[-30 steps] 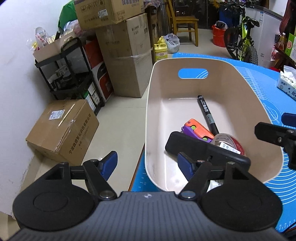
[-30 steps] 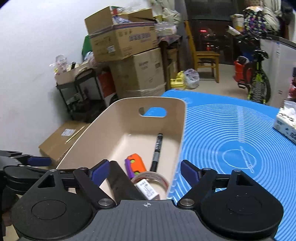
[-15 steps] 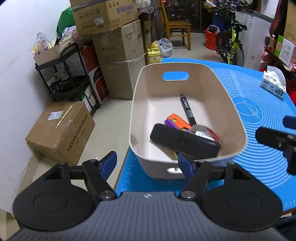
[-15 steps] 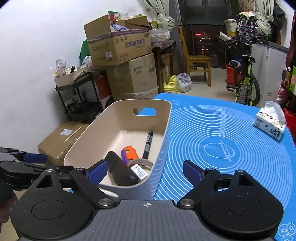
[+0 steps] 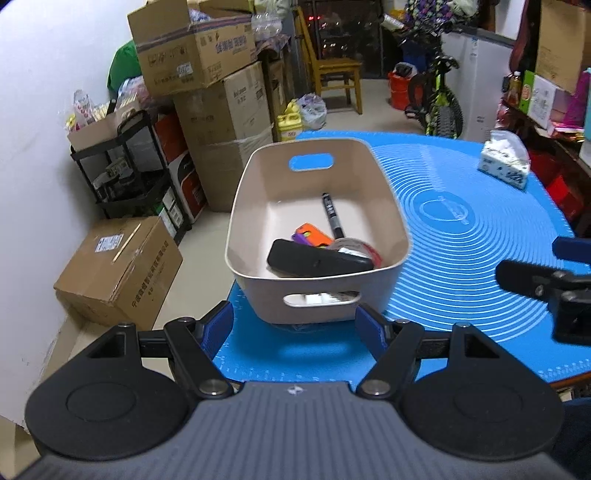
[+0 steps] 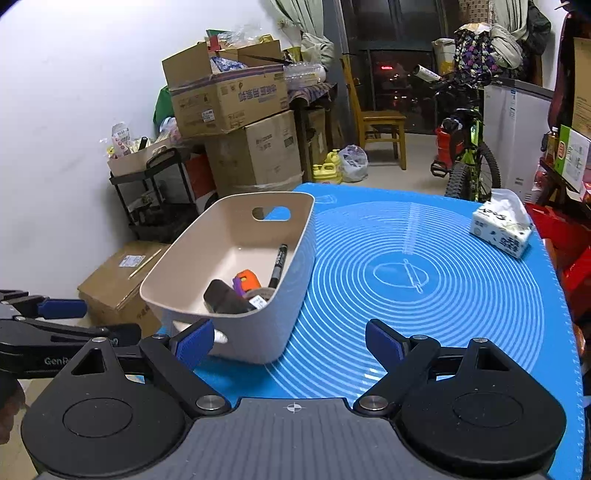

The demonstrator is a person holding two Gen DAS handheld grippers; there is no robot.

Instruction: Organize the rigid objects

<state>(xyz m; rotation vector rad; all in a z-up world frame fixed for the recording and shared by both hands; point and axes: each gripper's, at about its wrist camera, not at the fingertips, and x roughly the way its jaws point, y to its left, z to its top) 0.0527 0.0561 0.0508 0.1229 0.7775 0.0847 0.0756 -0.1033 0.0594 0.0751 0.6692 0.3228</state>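
Left tongs (image 5: 293, 325) spread, empty, just before beige bin (image 5: 314, 295); right tongs (image 6: 290, 341) spread, empty, right of bin. Inside bin: black case (image 5: 317, 258), tape roll (image 5: 354, 247), orange-purple cutter (image 5: 312, 234), marker (image 5: 332, 214). Looks finished; retreat straight, avoid bumping bin off desk (image 5: 461, 258) edge.

Smooth matt plastic bin (image 5: 255, 284)

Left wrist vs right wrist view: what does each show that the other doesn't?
Left wrist only: the basket's near handle slot and the red-edged tape roll in full.

Right wrist only: the curtains up top and the mat's right edge.

Both: beige basket holding marker, orange-purple cutter and black case; tissue pack; both hand-held grippers open.
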